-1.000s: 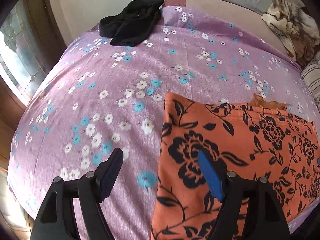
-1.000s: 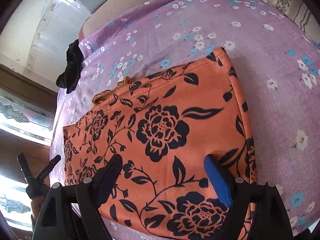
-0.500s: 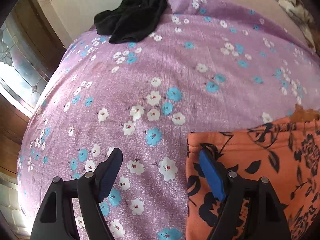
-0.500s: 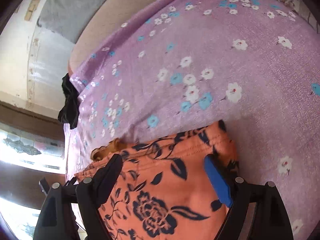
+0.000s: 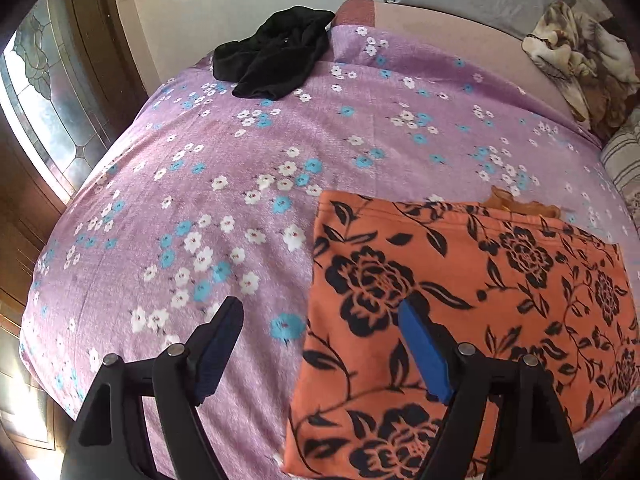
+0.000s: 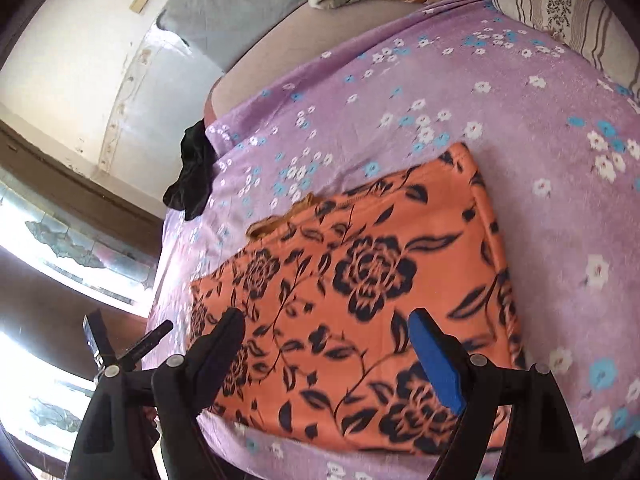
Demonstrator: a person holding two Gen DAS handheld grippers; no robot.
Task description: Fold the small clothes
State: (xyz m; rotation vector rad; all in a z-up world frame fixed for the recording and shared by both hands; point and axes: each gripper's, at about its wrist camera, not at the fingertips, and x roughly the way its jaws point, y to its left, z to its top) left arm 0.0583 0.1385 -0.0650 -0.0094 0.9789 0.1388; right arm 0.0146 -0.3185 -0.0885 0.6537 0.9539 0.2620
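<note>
An orange garment with black flowers (image 5: 480, 280) lies folded flat in a rectangle on the purple flowered bedsheet (image 5: 200, 200). My left gripper (image 5: 320, 312) hovers open over the garment's left edge, one finger above the sheet and the other above the cloth. Open too, my right gripper (image 6: 326, 316) hangs over the near half of the same orange garment (image 6: 380, 280) with nothing between its fingers. The left gripper (image 6: 120, 348) also shows at the lower left of the right wrist view. A brownish bit of fabric peeks out at the fold's far edge.
A crumpled black garment (image 5: 276, 60) lies at the bed's far left corner. A beige patterned blanket (image 5: 576, 52) and a striped pillow (image 5: 624, 160) sit at the far right. A stained-glass window (image 5: 48, 100) and wooden frame border the bed's left side.
Half a second ago both grippers were low and close over the garment's far edge; both have since drawn back and up. The garment lies as before, and both stay open.
</note>
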